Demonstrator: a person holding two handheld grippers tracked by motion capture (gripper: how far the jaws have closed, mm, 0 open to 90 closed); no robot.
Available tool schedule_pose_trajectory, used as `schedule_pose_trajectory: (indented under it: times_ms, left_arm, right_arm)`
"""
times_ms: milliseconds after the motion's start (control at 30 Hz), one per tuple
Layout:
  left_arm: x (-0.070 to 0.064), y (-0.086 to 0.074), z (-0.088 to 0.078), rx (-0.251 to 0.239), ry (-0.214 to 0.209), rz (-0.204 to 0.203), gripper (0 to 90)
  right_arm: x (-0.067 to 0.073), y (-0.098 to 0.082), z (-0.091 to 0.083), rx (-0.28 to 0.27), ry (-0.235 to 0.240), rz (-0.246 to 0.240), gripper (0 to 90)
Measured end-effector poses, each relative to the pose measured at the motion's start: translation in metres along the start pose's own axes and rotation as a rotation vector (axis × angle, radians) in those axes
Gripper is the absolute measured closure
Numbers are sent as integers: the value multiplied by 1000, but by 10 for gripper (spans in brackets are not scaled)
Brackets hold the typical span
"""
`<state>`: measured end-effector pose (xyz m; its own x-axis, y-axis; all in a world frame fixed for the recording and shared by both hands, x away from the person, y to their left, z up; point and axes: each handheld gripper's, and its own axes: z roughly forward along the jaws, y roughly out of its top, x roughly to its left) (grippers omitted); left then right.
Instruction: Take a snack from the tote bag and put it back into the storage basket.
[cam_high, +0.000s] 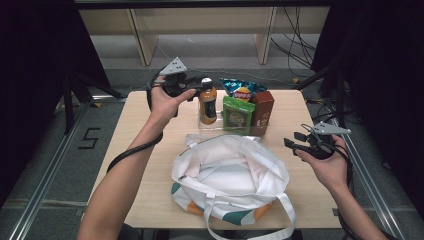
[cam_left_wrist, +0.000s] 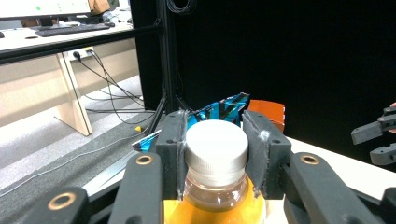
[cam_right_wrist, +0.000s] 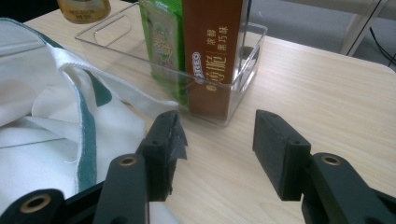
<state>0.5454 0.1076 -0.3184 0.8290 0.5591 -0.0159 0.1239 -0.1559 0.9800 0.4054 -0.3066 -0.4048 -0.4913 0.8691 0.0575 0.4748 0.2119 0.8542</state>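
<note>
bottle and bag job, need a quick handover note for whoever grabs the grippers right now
Left gripper: shut on the cap of the orange drink bottle, which stands at the left end of the clear tray at the back of the table.
Right gripper: open, nothing between the jaws, held over bare table right of the white tote bag.
Also at the tray: green packet, brown box, and a blue chip bag behind.
Done: bottle gripped. The bag lies open with nothing seen in it.
Left, probably: lift the bottle into the bag, then the other items.
</note>
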Motion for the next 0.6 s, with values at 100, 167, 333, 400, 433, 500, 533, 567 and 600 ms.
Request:
schedule_pose_trajectory:
  times_ms: [100, 167, 333, 400, 433, 500, 533, 567, 600]
  left_arm:
    - [0, -1, 2, 3, 5, 2, 607]
    - [0, -1, 3, 4, 4, 5, 607]
    - [1, -3, 5, 10, 4, 5, 607]
    - [1, -4, 6, 11, 6, 3, 607]
    - [1, -5, 6, 12, 5, 0, 607]
    - [2, -6, 7, 16, 4, -1, 606]
    - [2, -7, 7, 19, 5, -1, 607]
    - [2, -7, 8, 20, 5, -3, 607]
    - [3, -8, 8, 24, 6, -2, 607]
  right_arm:
    - [-2, 1, -1, 16, 9, -29, 513]
    - [-1, 0, 0, 7, 8, -23, 514]
    - [-3, 1, 1, -5, 2, -48, 514]
    - [-3, 1, -1, 12, 4, -56, 514]
    - [-3, 1, -1, 11, 4, -57, 514]
    - [-2, 1, 0, -20, -8, -42, 514]
    - [-2, 1, -1, 2, -1, -38, 513]
    - [-2, 1, -1, 12, 4, -37, 513]
    - [-3, 1, -1, 17, 10, -36, 514]
